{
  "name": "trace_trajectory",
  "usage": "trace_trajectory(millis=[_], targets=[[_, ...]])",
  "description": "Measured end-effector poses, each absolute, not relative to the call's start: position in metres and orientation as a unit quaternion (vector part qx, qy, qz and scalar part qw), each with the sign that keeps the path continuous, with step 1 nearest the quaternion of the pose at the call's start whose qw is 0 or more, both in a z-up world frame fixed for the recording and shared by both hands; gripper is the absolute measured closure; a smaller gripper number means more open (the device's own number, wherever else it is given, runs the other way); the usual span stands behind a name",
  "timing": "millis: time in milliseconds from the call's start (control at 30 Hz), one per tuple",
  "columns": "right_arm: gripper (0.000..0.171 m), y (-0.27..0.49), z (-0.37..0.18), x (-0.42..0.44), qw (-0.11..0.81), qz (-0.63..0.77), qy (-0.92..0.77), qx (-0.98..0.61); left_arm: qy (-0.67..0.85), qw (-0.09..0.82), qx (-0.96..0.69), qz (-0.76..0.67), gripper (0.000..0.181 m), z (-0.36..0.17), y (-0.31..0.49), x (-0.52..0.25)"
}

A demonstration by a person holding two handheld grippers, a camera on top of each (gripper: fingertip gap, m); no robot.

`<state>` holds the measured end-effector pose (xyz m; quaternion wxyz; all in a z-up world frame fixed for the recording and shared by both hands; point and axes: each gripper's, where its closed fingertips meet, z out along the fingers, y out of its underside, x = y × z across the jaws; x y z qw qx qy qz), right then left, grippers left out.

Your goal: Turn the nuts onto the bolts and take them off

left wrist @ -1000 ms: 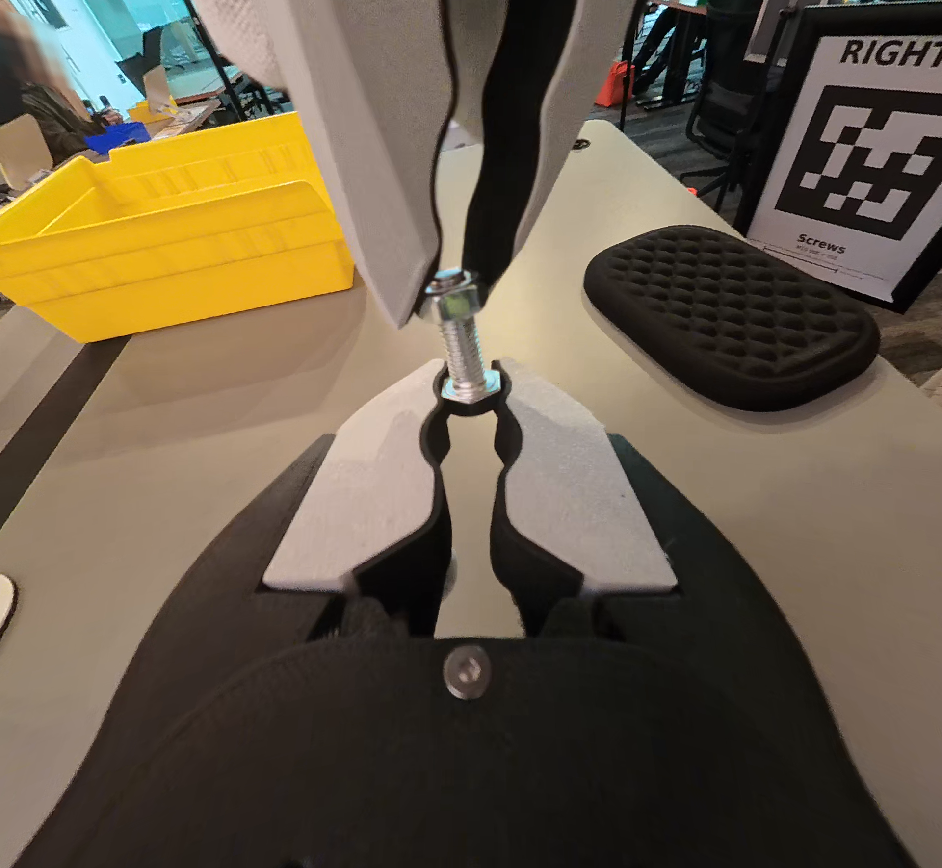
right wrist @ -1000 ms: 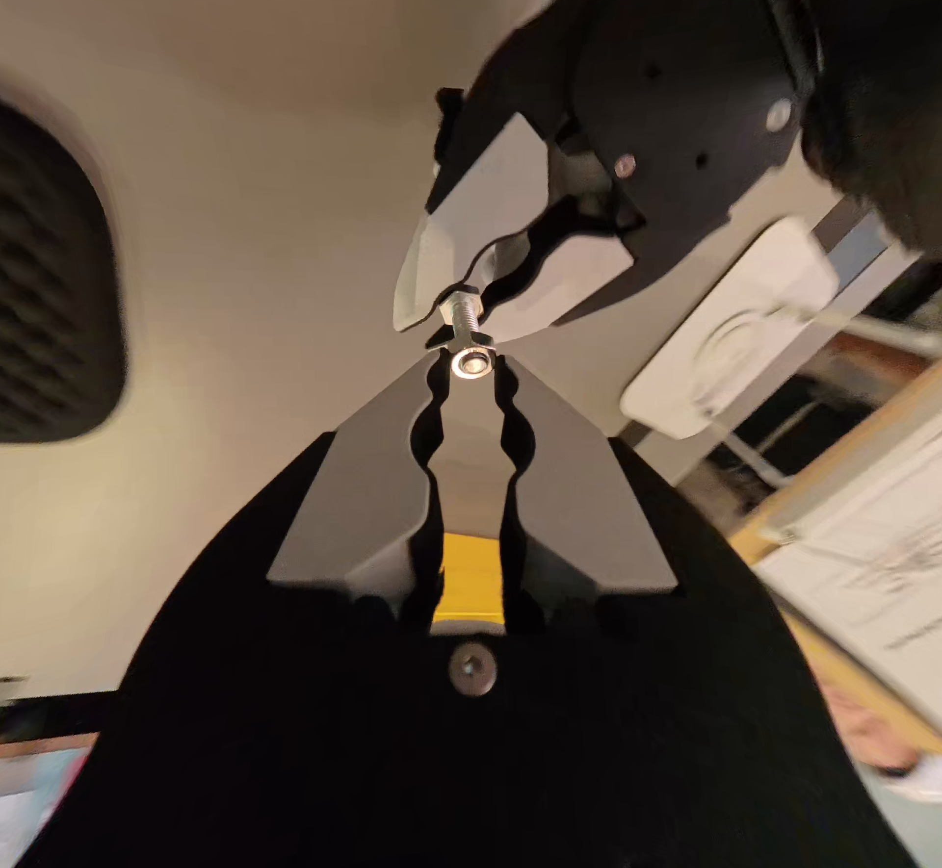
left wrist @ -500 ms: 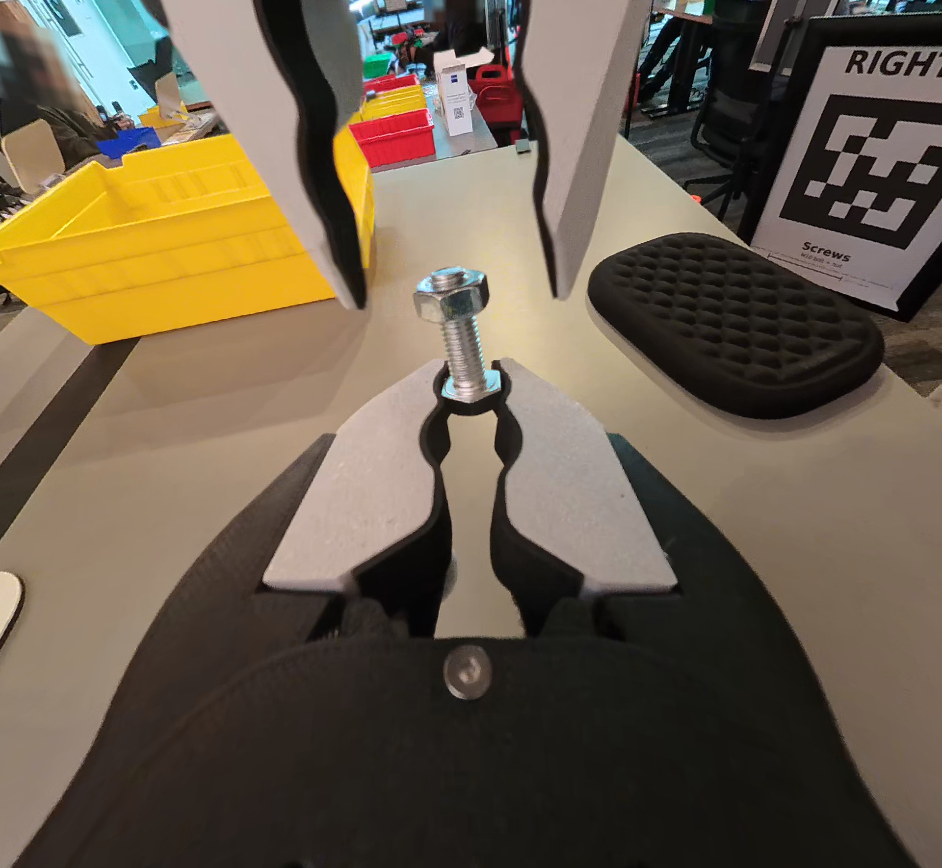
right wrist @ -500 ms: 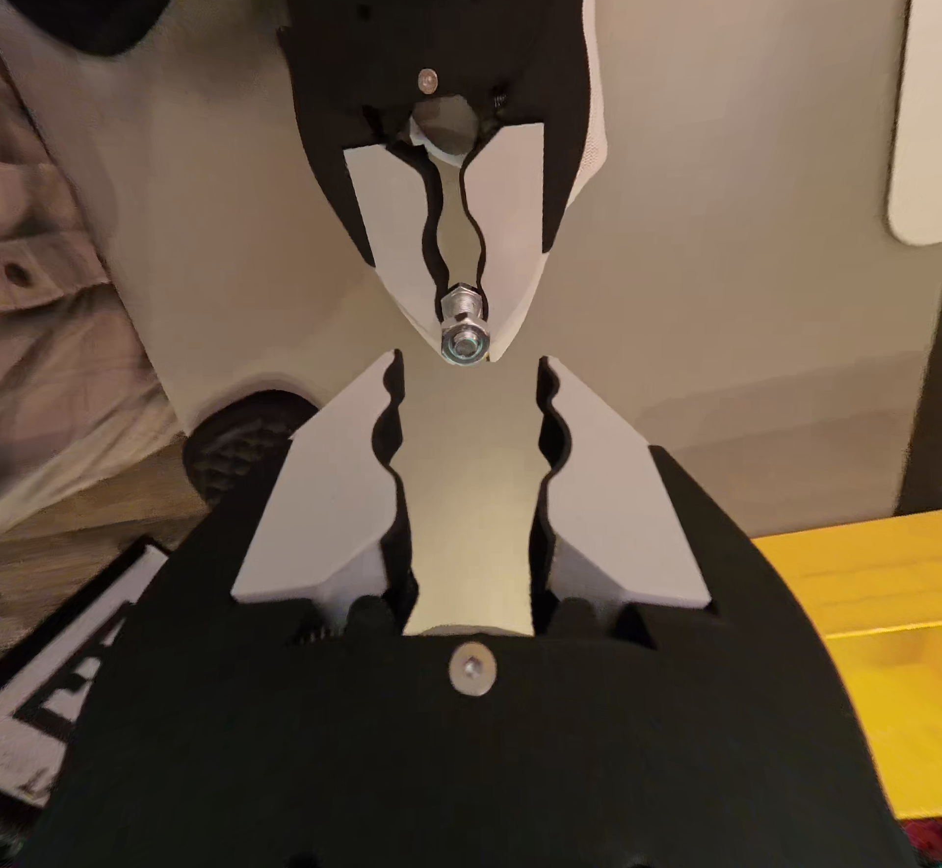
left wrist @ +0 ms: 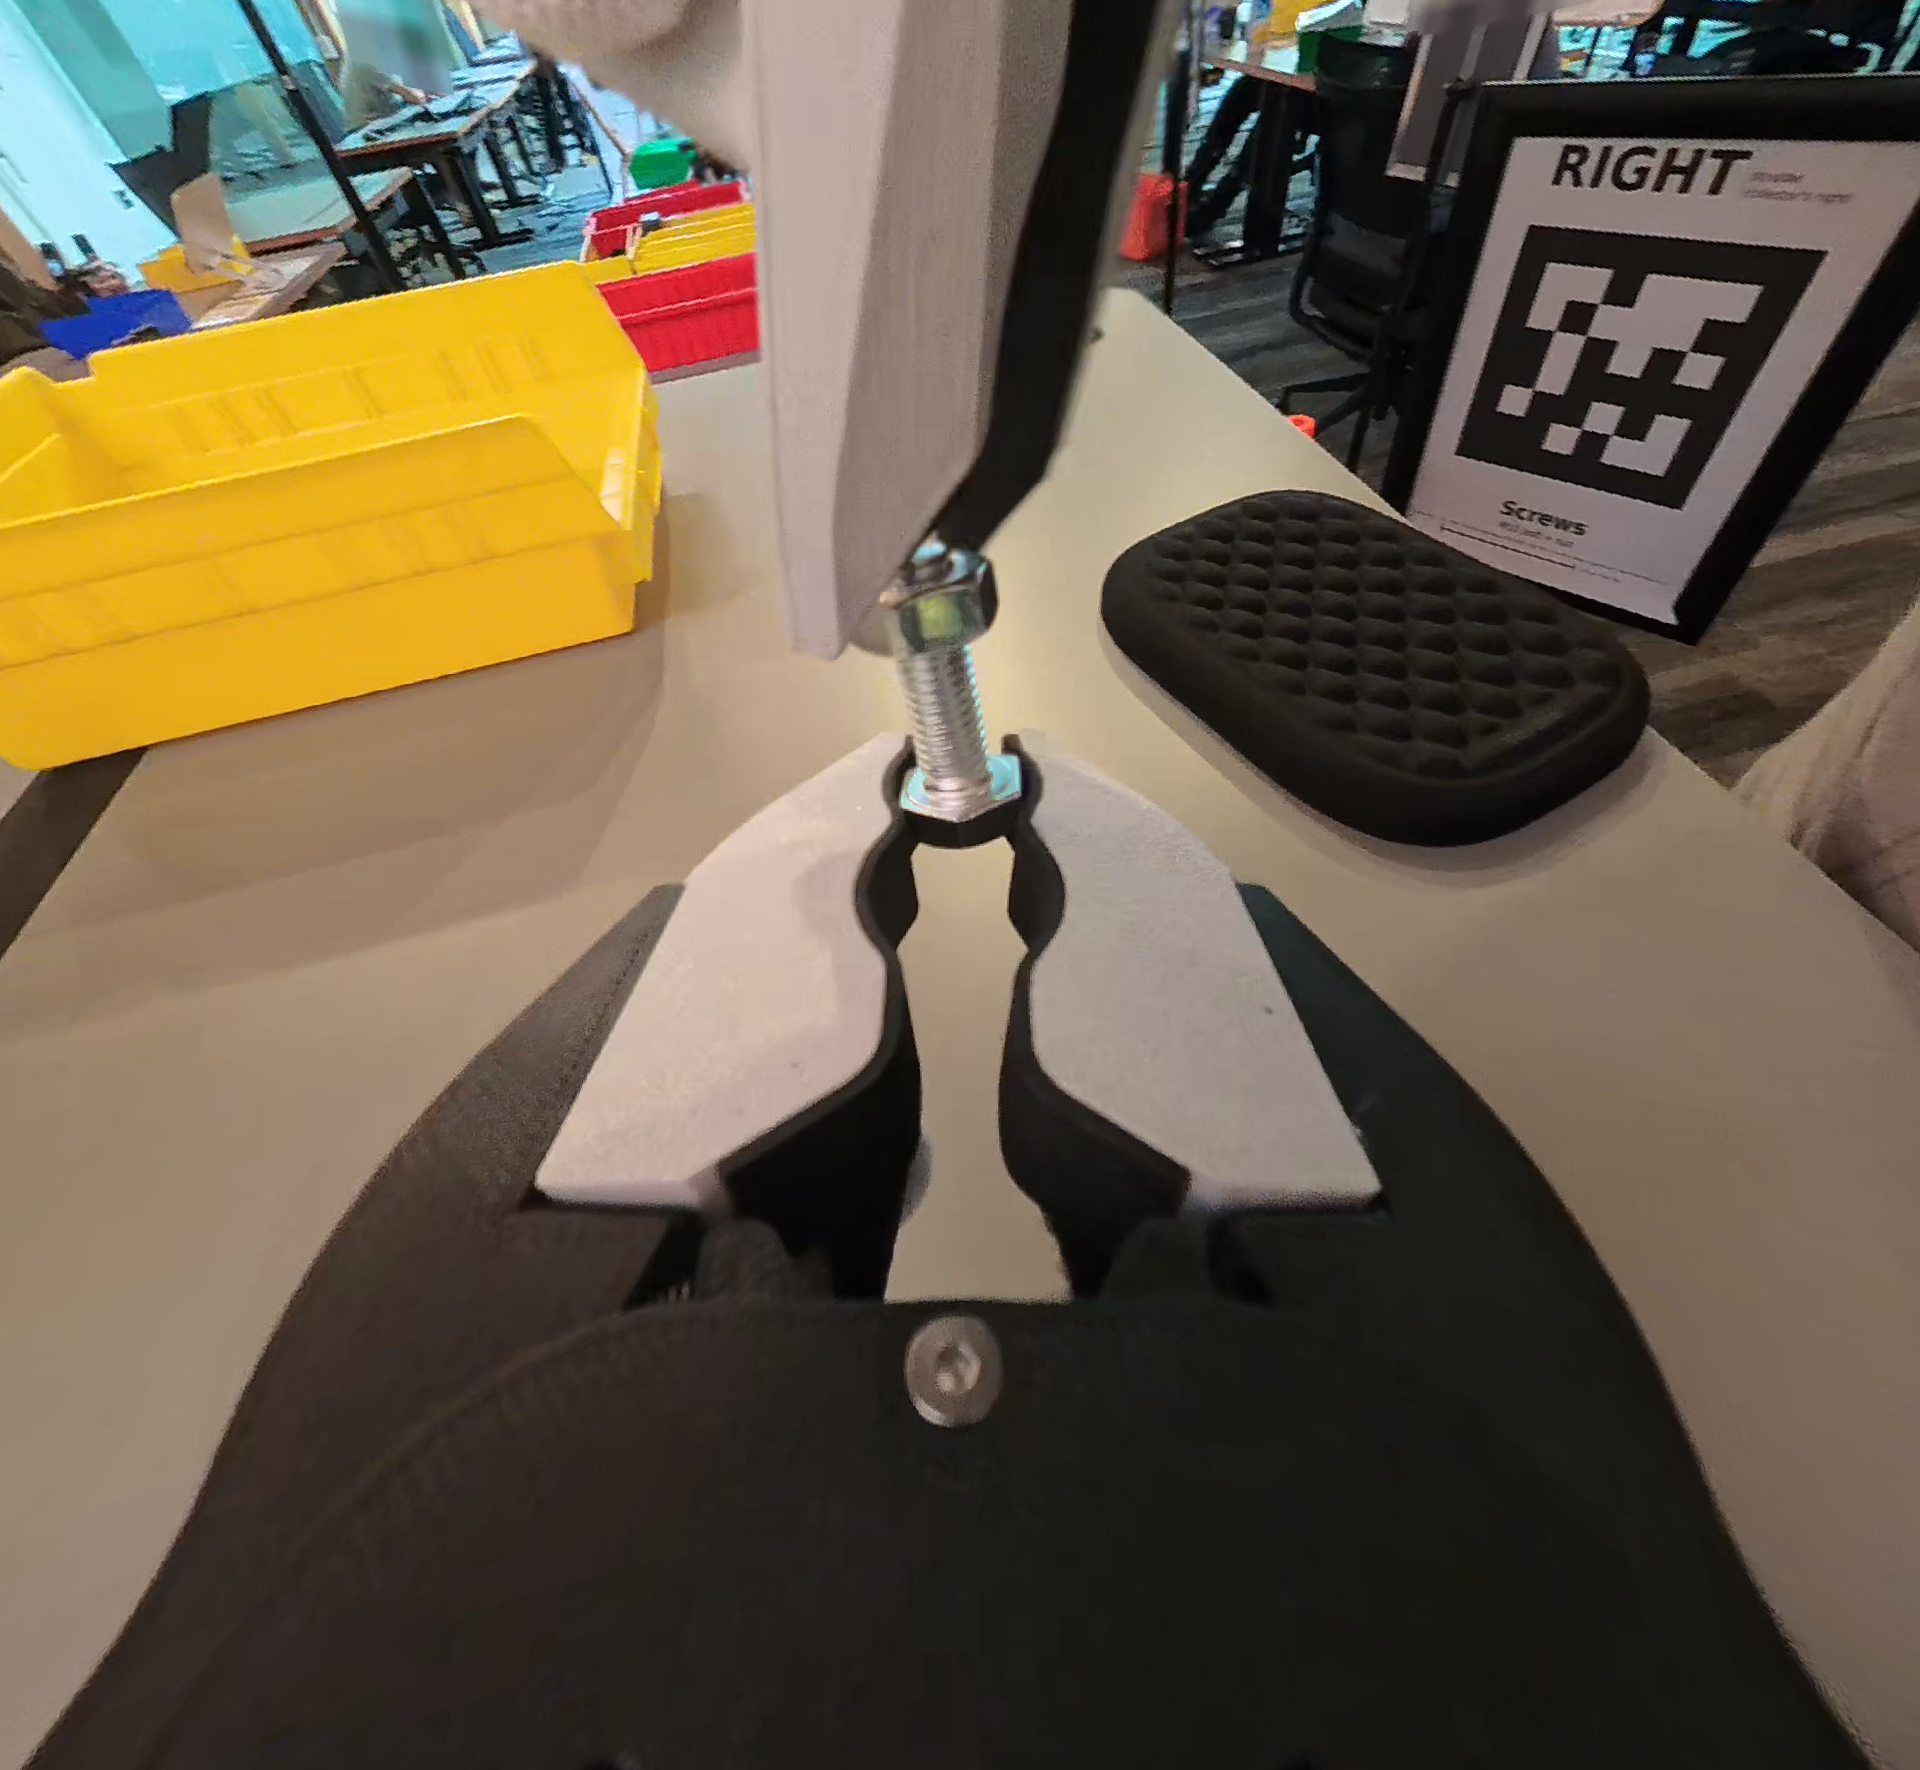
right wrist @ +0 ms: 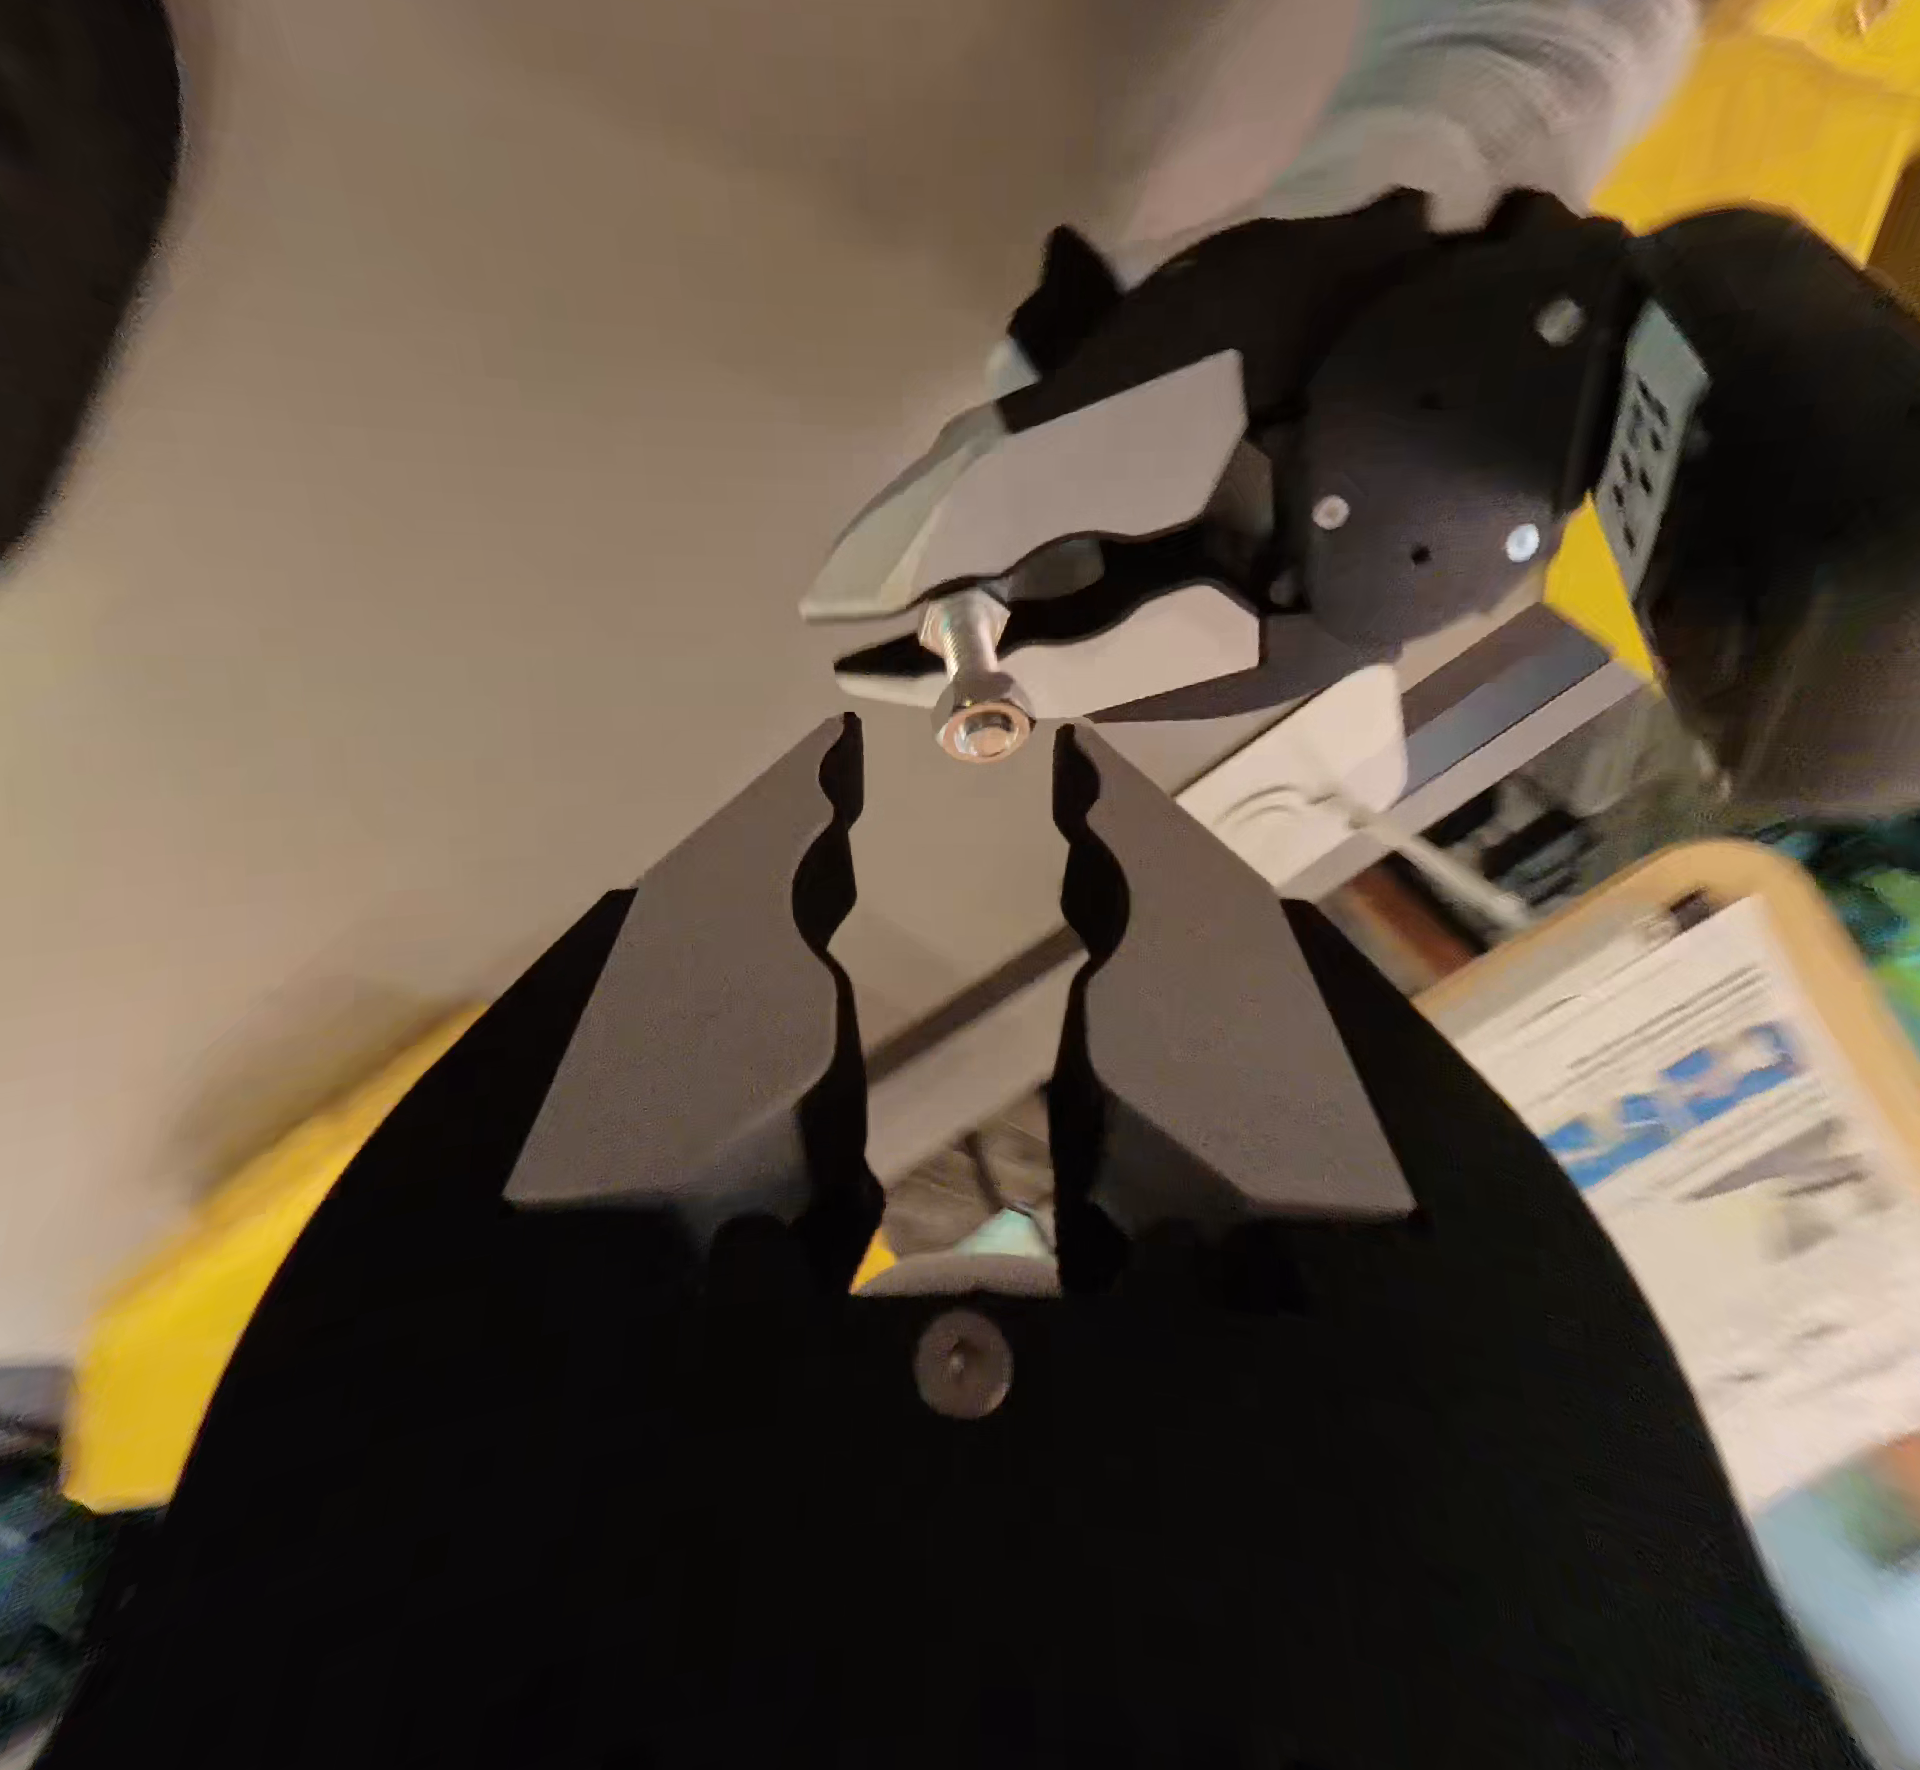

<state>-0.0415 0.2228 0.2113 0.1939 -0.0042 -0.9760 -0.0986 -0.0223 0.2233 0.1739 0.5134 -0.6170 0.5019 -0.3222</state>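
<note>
The nut (left wrist: 940,600) is being carried on the very top of the bolt (left wrist: 943,723), with only a few threads taken up, as far as can be judged. The bolt is being held upright above the worktop (left wrist: 416,889), not resting on it. Its six-sided head is being squeezed tight at the tips of the left gripper (left wrist: 958,790), and its long threaded part is being pointed straight up.

The right gripper (right wrist: 956,738) is being held above, pointing down along the bolt, so the bolt is being seen almost end-on from it. Its fingers (right wrist: 727,972) are being kept apart, one on each side of the nut. The gap looks a little wider than the nut, so the nut is probably not being squeezed yet. The right gripper is the nearer one to the nut, so the next grab and turn is likely being left to it. The fingers need to be closed on the flat sides of the nut, in line with the bolt, or the nut may be tipped.

Nut and bolt are shiny metal with fine ridges. The fingers are pale grey outside, with wavy black inner edges.

A yellow bin (left wrist: 312,525) is being kept on the left of the smooth beige worktop, and a bumpy black pad (left wrist: 1371,671) on the right.
</note>
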Motion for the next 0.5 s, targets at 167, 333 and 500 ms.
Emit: trace_trajectory(millis=[167, 333, 500], targets=[[0.14, 0.215, 0.212, -0.045, 0.192, -0.118, -0.97, 0.087, 0.517, 0.503, -0.608, -0.331, 0.167, 0.174, 0.215, -0.019], [0.148, 0.214, 0.208, -0.047, 0.185, -0.138, -0.964, 0.128, 0.518, 0.503, -0.607, -0.334, 0.168, 0.175, 0.215, -0.02], [0.155, 0.215, 0.204, -0.044, 0.171, -0.127, -0.974, 0.077, 0.519, 0.504, -0.609, -0.325, 0.167, 0.172, 0.217, -0.019]])
